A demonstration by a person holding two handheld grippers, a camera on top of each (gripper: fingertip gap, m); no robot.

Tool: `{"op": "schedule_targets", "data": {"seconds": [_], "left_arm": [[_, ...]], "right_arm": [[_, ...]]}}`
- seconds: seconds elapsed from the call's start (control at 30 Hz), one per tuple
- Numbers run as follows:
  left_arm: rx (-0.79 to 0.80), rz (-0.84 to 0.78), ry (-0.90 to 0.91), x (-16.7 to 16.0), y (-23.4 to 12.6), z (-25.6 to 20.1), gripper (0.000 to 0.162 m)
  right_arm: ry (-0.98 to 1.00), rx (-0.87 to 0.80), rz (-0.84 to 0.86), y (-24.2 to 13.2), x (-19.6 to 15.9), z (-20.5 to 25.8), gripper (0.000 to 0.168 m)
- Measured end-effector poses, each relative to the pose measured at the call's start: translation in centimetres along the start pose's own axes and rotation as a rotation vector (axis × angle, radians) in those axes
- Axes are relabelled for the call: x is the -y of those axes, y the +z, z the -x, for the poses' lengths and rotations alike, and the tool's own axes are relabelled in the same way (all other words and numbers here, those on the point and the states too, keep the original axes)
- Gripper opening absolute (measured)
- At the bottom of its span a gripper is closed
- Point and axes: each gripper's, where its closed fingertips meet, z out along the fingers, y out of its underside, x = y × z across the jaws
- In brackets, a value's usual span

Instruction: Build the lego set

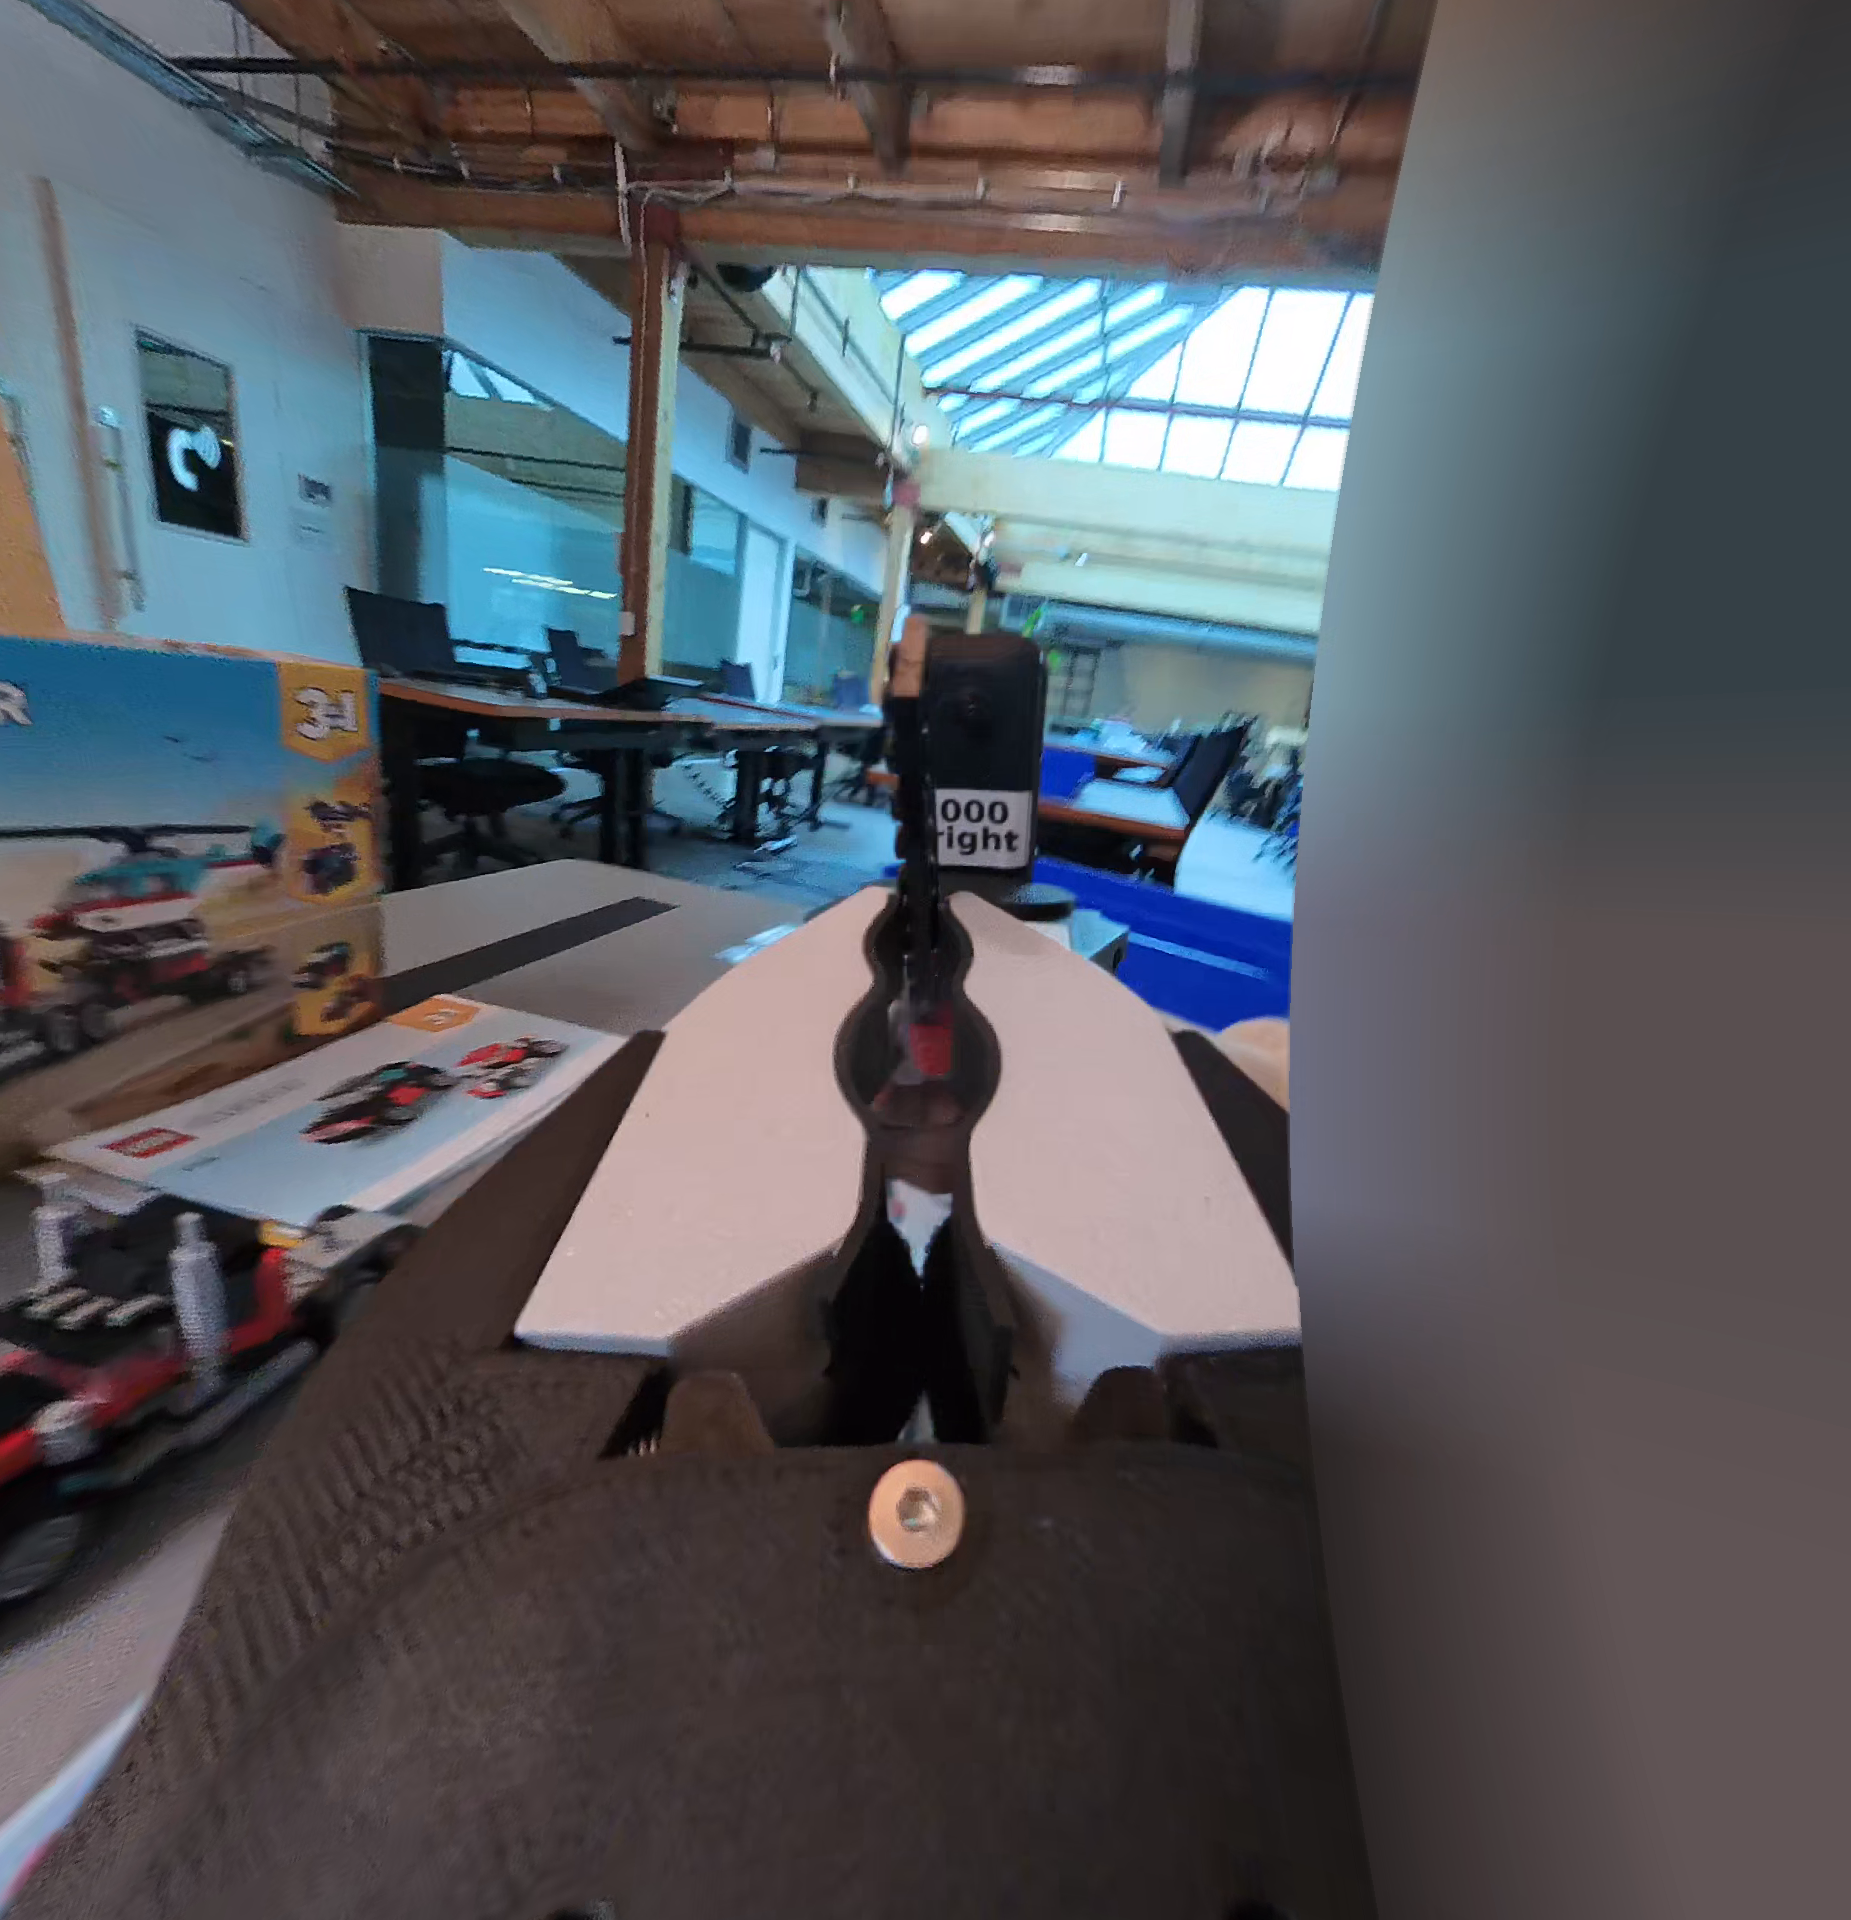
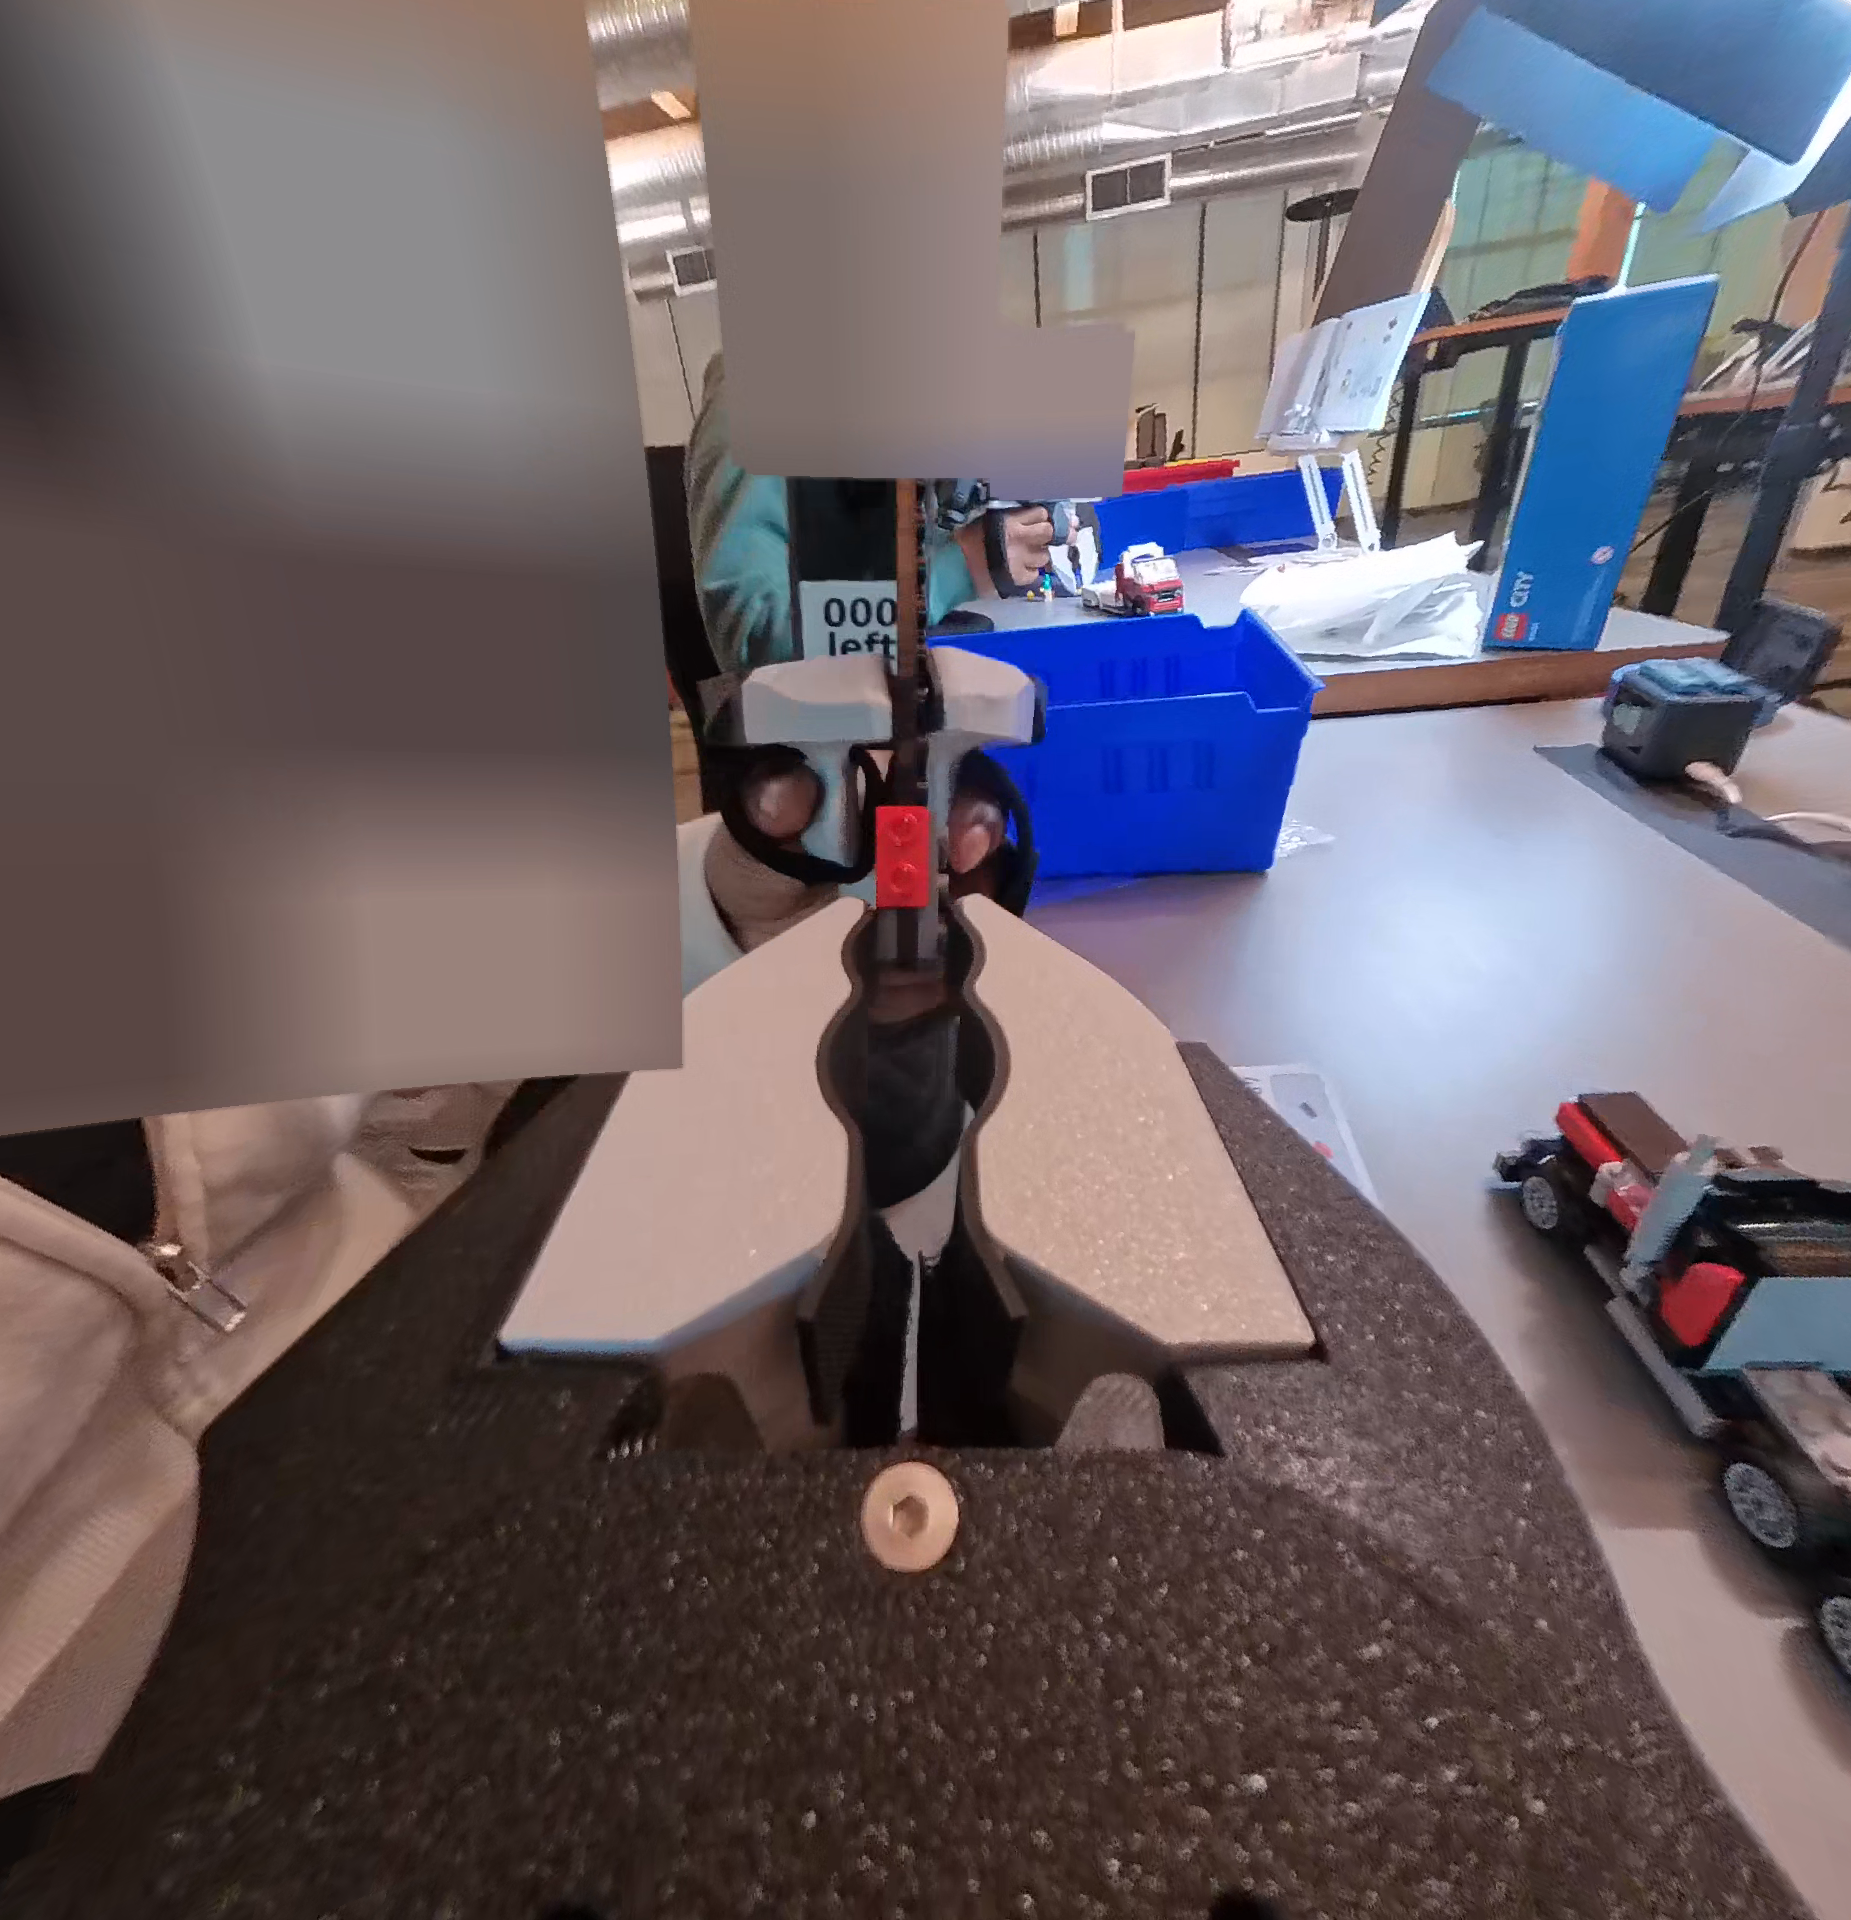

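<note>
Mid-air join step. Right hand-held gripper (image 2: pixel 905 914) and left hand-held gripper (image 1: pixel 916 935) face tip to tip, each clamped on the same thin black strip with a red brick (image 2: pixel 902 857), above the tabletop (image 2: pixel 1420 935). Next: press the parts square, then seat them on the truck (image 2: pixel 1721 1299).

A grey table (image 2: pixel 1472 935) carries a blue plastic bin (image 2: pixel 1139 748) near 12 o'clock in the right wrist view. At 2 o'clock sits a small dark device (image 2: pixel 1679 717) on a black strip. Beyond, office desks (image 1: pixel 588 717) and a skylight (image 1: pixel 1160 364) fill the room.
</note>
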Motion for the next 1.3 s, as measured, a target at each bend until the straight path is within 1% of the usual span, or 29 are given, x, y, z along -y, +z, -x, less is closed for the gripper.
{"op": "schedule_targets", "data": {"seconds": [0.07,0.13,0.2,0.27,0.3,0.43,0.67,0.97,1.07,1.1,1.13,1.17,1.3], "left_arm": [[-0.013,-0.064,-0.063,0.3,-0.1,0.0,0.005],[-0.012,-0.129,-0.092,0.8,-0.3,0.0,0.005],[-0.015,-0.154,-0.115,0.9,-0.2,-0.2,0.005],[-0.011,-0.175,-0.118,0.8,0.1,-0.4,0.005],[-0.013,-0.199,-0.132,1.1,0.1,-0.5,0.005],[-0.029,-0.237,-0.180,1.4,0.2,-0.7,0.005],[-0.055,-0.240,-0.211,1.3,0.2,-1.0,0.006],[-0.031,-0.213,-0.197,0.7,0.1,-0.7,0.006],[0.038,-0.175,-0.256,0.1,0.2,0.7,0.006],[0.075,-0.163,-0.301,-0.2,0.3,1.5,0.006],[0.098,-0.164,-0.356,-0.3,0.2,2.3,0.005],[0.116,-0.176,-0.413,-0.3,0.0,3.1,0.005],[0.157,-0.252,-0.576,0.1,-0.6,5.1,0.006]], "right_arm": [[-0.065,-0.030,0.009,0.1,0.2,0.0,0.013],[-0.116,-0.054,-0.036,0.1,1.0,0.1,0.016],[-0.131,-0.072,-0.117,0.3,2.2,0.2,0.029],[-0.120,-0.064,-0.126,0.8,2.3,0.4,0.024],[-0.122,-0.054,-0.104,1.0,2.0,0.5,0.018],[-0.079,-0.029,-0.110,0.9,2.2,0.6,0.013],[-0.037,0.005,-0.075,0.9,1.9,0.8,0.012],[0.004,0.014,-0.058,0.8,1.3,0.5,0.012],[0.093,0.005,-0.066,0.7,0.7,-0.6,0.014],[0.145,-0.010,-0.066,0.5,0.3,-1.3,0.022],[0.198,-0.032,-0.075,0.2,0.1,-2.0,0.041],[0.251,-0.046,-0.091,-0.1,0.0,-2.6,0.048],[0.430,-0.087,-0.287,-1.7,1.2,-4.3,0.034]]}}
